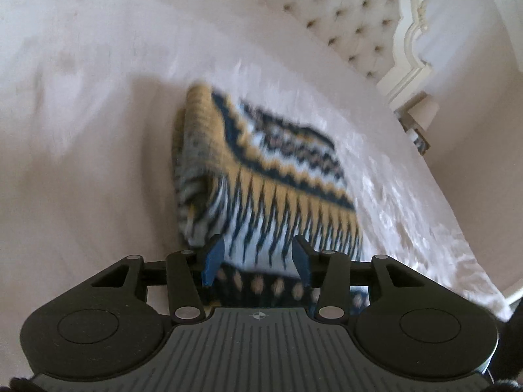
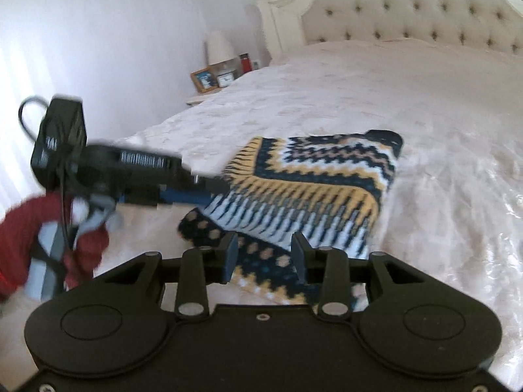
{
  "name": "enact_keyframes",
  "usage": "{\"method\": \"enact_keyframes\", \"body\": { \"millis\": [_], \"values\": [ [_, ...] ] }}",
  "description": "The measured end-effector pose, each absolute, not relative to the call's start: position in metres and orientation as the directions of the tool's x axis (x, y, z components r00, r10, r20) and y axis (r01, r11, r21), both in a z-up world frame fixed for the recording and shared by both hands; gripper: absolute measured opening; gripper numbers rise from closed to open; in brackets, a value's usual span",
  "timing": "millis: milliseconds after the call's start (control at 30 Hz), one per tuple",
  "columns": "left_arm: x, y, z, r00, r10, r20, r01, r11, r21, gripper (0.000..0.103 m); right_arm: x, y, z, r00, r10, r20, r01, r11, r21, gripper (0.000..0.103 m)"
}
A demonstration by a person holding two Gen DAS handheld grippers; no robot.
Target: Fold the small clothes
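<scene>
A knitted garment (image 1: 261, 176) patterned in navy, yellow and white lies folded on the pale bed cover; it also shows in the right wrist view (image 2: 310, 189). My left gripper (image 1: 258, 258) is open, its blue-padded fingers astride the garment's near edge. In the right wrist view the left gripper (image 2: 212, 189) reaches in from the left and touches the garment's left edge. My right gripper (image 2: 263, 258) is open, just above the garment's near dotted hem, holding nothing.
The bed cover (image 2: 425, 114) spreads wide around the garment. A tufted cream headboard (image 2: 408, 9) stands at the far end. A nightstand (image 2: 215, 78) with a lamp, a framed photo and small items is beside the bed. A red-sleeved arm (image 2: 19, 238) holds the left gripper.
</scene>
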State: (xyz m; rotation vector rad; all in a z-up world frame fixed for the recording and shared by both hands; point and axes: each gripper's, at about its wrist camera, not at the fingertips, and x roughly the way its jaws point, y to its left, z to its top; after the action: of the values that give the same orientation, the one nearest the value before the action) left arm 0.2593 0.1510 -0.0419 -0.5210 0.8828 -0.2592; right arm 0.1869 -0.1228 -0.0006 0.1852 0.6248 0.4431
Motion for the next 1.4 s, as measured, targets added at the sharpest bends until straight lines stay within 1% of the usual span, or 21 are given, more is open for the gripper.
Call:
{"method": "enact_keyframes", "body": {
  "millis": [67, 167, 267, 467, 600, 733, 800, 833, 867, 900, 967, 1033, 1100, 1167, 1233, 1300, 1333, 1400],
  "values": [
    [0.258, 0.153, -0.055, 0.593, -0.449, -0.668, 0.007, 0.833, -0.554, 0.044, 0.194, -0.127, 0.0, 0.726, 0.437, -0.531, -0.333, 0.899, 0.285, 0.048],
    [0.254, 0.16, -0.061, 0.598, -0.48, -0.642, 0.02, 0.809, -0.587, 0.044, 0.207, -0.134, 0.0, 0.733, 0.416, -0.538, -0.316, 0.909, 0.272, 0.051],
    [0.254, 0.167, -0.065, 0.598, -0.51, -0.618, 0.022, 0.782, -0.623, 0.044, 0.231, -0.14, 0.0, 0.74, 0.4, -0.541, -0.296, 0.915, 0.273, 0.051],
    [0.25, 0.175, -0.072, 0.597, -0.553, -0.582, 0.023, 0.736, -0.676, 0.044, 0.281, -0.142, -0.011, 0.719, 0.416, -0.557, -0.269, 0.905, 0.329, 0.051],
    [0.25, 0.176, -0.071, 0.592, -0.563, -0.577, 0.029, 0.73, -0.682, 0.044, 0.298, -0.144, -0.044, 0.664, 0.426, -0.614, -0.208, 0.895, 0.395, 0.051],
    [0.246, 0.176, -0.059, 0.622, -0.522, -0.583, 0.054, 0.772, -0.633, 0.045, 0.289, -0.15, -0.053, 0.671, 0.443, -0.595, -0.209, 0.882, 0.422, 0.051],
    [0.241, 0.177, -0.049, 0.672, -0.466, -0.575, 0.056, 0.807, -0.589, 0.048, 0.286, -0.15, -0.05, 0.668, 0.442, -0.599, -0.221, 0.886, 0.408, 0.051],
    [0.24, 0.179, -0.045, 0.692, -0.445, -0.568, 0.054, 0.817, -0.574, 0.057, 0.285, -0.15, -0.048, 0.666, 0.441, -0.601, -0.228, 0.888, 0.399, 0.051],
    [0.238, 0.182, -0.042, 0.713, -0.418, -0.564, 0.043, 0.828, -0.559, 0.067, 0.284, -0.15, -0.046, 0.665, 0.442, -0.602, -0.234, 0.889, 0.394, 0.051],
    [0.238, 0.186, -0.041, 0.729, -0.393, -0.56, 0.029, 0.836, -0.549, 0.07, 0.284, -0.151, -0.043, 0.665, 0.443, -0.601, -0.238, 0.888, 0.393, 0.051],
    [0.239, 0.194, -0.043, 0.735, -0.378, -0.563, 0.002, 0.831, -0.556, 0.07, 0.281, -0.155, -0.04, 0.677, 0.45, -0.582, -0.238, 0.883, 0.405, 0.051],
    [0.243, 0.2, -0.05, 0.717, -0.393, -0.576, -0.033, 0.806, -0.592, 0.07, 0.278, -0.161, -0.036, 0.704, 0.453, -0.547, -0.225, 0.872, 0.434, 0.058],
    [0.246, 0.201, -0.056, 0.691, -0.426, -0.584, -0.046, 0.78, -0.624, 0.07, 0.277, -0.169, -0.033, 0.735, 0.437, -0.518, -0.195, 0.868, 0.456, 0.081],
    [0.25, 0.194, -0.059, 0.666, -0.464, -0.584, -0.028, 0.767, -0.641, 0.07, 0.277, -0.178, -0.033, 0.757, 0.413, -0.507, -0.159, 0.868, 0.47, 0.082],
    [0.251, 0.185, -0.063, 0.64, -0.498, -0.585, 0.001, 0.762, -0.648, 0.07, 0.284, -0.187, -0.037, 0.755, 0.405, -0.516, -0.125, 0.861, 0.492, 0.082],
    [0.253, 0.177, -0.067, 0.615, -0.522, -0.592, 0.013, 0.757, -0.653, 0.07, 0.291, -0.195, -0.043, 0.747, 0.421, -0.515, -0.106, 0.84, 0.533, 0.083],
    [0.254, 0.172, -0.069, 0.605, -0.528, -0.597, 0.014, 0.756, -0.655, 0.072, 0.295, -0.198, -0.046, 0.74, 0.436, -0.513, -0.1, 0.824, 0.557, 0.084],
    [0.254, 0.168, -0.073, 0.593, -0.534, -0.603, 0.013, 0.755, -0.656, 0.074, 0.306, -0.203, -0.053, 0.72, 0.47, -0.51, -0.095, 0.795, 0.599, 0.089]
  ]
}}
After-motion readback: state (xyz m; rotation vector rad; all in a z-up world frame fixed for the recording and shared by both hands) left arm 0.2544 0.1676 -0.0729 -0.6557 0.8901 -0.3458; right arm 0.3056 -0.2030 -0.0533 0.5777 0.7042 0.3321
